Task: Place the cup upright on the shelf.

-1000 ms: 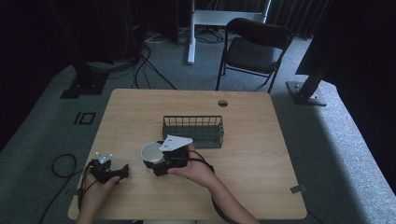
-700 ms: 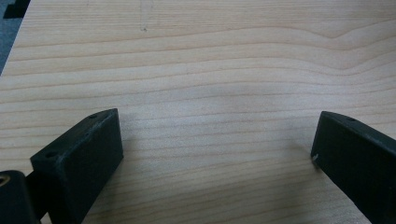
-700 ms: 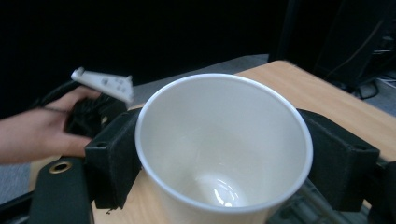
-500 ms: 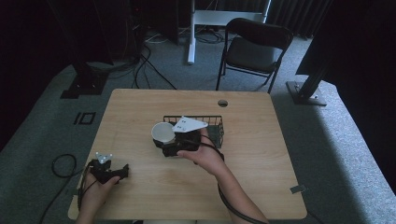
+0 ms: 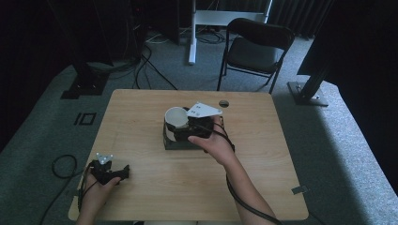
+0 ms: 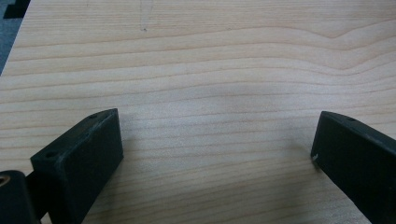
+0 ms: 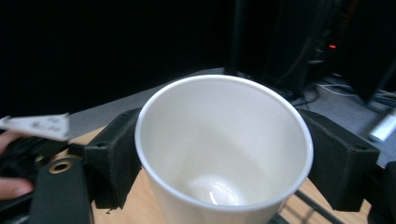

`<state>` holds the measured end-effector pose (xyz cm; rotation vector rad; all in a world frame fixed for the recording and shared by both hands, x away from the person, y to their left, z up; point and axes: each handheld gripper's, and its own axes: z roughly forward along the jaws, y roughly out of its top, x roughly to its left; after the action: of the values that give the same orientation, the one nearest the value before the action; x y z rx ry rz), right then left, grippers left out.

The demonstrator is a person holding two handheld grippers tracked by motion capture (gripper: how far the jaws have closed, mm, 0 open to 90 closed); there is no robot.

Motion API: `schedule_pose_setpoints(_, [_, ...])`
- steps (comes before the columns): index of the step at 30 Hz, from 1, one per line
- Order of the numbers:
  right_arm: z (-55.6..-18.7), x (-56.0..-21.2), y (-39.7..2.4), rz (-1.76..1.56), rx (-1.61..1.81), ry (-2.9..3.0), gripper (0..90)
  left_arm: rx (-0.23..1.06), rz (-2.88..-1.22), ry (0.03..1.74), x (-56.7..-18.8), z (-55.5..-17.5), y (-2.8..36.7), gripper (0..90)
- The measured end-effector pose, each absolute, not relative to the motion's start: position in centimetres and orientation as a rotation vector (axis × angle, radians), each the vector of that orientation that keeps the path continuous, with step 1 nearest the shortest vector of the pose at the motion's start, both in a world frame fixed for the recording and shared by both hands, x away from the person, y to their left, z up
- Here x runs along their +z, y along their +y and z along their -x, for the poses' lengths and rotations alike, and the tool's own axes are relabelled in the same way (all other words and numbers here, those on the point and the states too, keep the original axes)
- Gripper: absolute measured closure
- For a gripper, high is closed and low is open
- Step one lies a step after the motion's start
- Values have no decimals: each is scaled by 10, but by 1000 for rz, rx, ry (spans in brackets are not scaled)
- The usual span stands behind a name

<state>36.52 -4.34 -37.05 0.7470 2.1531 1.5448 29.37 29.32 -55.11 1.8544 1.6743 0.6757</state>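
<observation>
Cup [image 5: 176,123] in right gripper [image 5: 184,131] above wire basket [image 5: 180,143], mid-table [image 5: 263,164]; left gripper [image 5: 121,174] at near-left corner; chair [image 5: 256,47] behind table

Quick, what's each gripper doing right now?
Left gripper: open, holding nothing, low over the wooden table.
Right gripper: shut on the white paper cup.

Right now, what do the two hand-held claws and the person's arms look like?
Both are black, blocky tools. The left claw carries a small grey three-cornered plate with dark holes and trails a black cable off the table edge. The right claw bears a larger pale three-cornered plate; its black cable runs along the forearm. Thick, flat-faced rectangular black jaws, screw holes on top. Both forearms look bare, no sleeves showing.
</observation>
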Motion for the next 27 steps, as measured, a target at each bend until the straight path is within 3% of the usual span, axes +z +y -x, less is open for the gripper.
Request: schedule_pose_setpoints(27, [-414,-417,-108,-1059,1281,2003,194,677,-1853,1674,-551,-294,293,26])
